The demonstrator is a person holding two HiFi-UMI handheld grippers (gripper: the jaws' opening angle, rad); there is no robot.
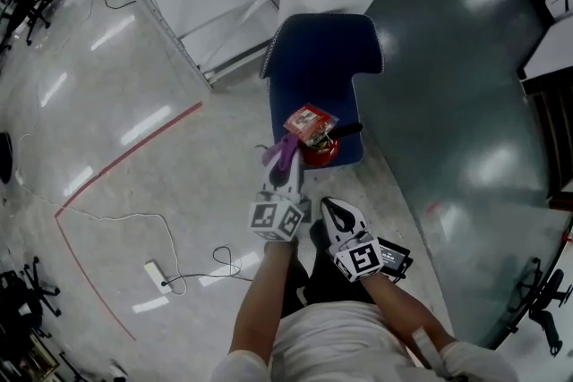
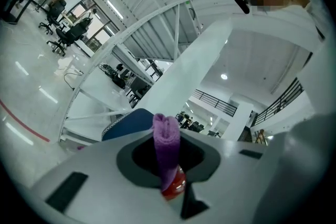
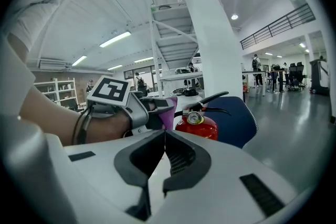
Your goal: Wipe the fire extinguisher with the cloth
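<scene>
Okay, my left gripper [image 2: 168,173] clamps the limp purple cloth [image 2: 166,136], right gripper [image 3: 164,139] closed on nothing; I reckon the fire extinguisher [image 3: 202,125] is heavy and slick, so brace it at the handle.

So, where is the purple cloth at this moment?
The purple cloth is at the head view's centre, clamped in the jaws of the left gripper, just left of the red fire extinguisher by the blue chair.
</scene>
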